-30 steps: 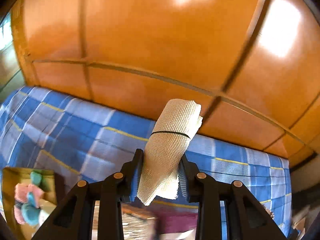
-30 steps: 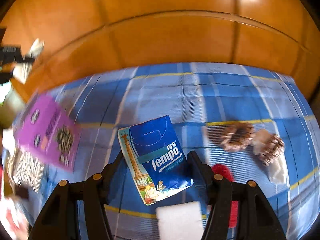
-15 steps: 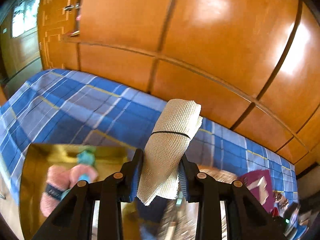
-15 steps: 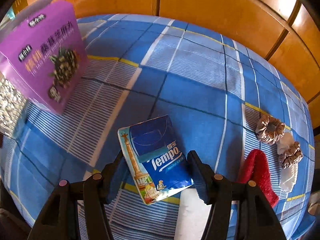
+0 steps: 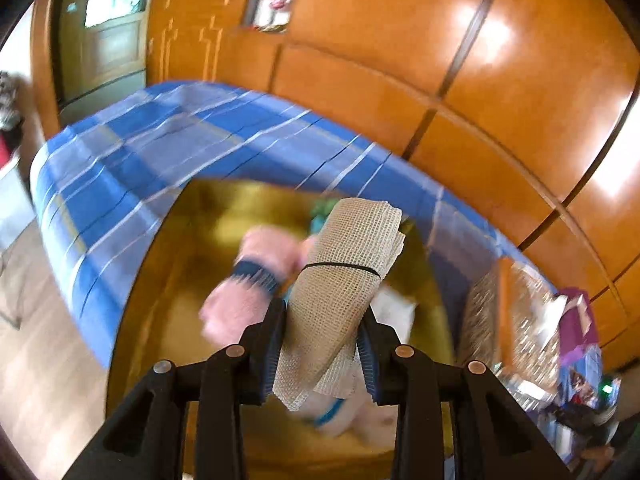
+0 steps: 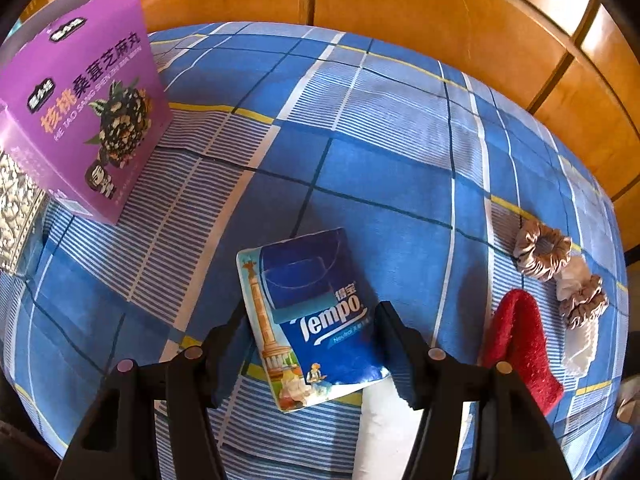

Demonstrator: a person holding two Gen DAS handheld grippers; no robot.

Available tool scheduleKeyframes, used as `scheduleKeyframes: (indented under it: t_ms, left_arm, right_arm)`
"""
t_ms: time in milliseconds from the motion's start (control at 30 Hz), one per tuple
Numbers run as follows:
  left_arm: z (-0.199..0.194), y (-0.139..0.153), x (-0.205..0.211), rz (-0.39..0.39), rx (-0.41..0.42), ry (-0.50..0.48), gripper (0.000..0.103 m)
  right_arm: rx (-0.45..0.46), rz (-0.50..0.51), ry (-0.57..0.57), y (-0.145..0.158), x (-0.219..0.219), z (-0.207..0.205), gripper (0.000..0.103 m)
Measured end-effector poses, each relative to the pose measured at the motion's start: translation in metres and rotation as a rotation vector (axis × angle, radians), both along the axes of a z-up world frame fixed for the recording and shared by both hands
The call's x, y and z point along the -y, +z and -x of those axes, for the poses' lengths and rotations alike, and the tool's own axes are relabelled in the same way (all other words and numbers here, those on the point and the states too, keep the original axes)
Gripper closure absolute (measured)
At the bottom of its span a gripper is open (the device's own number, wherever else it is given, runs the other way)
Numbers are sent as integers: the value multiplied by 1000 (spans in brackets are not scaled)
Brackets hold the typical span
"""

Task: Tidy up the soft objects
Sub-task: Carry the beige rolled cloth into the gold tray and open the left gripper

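Note:
My left gripper is shut on a rolled beige mesh cloth tied with a black band, held above an open yellow-brown box. The box holds pink rolled soft items, blurred. My right gripper is shut on a blue Tempo tissue pack, held above the blue plaid bed cover. A red cloth, brown scrunchies and white pieces lie at the right. A white soft item lies under the right gripper.
A purple food box stands at the left of the right wrist view, with a patterned box beside it. Orange wooden wardrobe panels run behind the bed. The bed's edge and wooden floor show at the left of the left wrist view.
My left gripper has swung with the mesh cloth to above the open box, which now fills the view. My right gripper has kept the tissue pack and shifted slightly over the bed.

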State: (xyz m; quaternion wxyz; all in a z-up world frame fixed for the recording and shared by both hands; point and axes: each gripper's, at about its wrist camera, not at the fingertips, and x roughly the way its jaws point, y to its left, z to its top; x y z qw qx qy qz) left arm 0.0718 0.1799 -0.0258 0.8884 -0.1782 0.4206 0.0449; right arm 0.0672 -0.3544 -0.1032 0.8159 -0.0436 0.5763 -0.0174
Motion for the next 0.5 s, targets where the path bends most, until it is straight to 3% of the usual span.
scheduleKeyframes:
  t_ms: [200,500]
  left_arm:
    - [27,-29,-3,-35,-50,5,68]
    - [39,-43,10,-150,-35,22,66]
  right_arm:
    - [16,25,19,1,-6,5,42]
    - [27,45,29,3,-11,7,42]
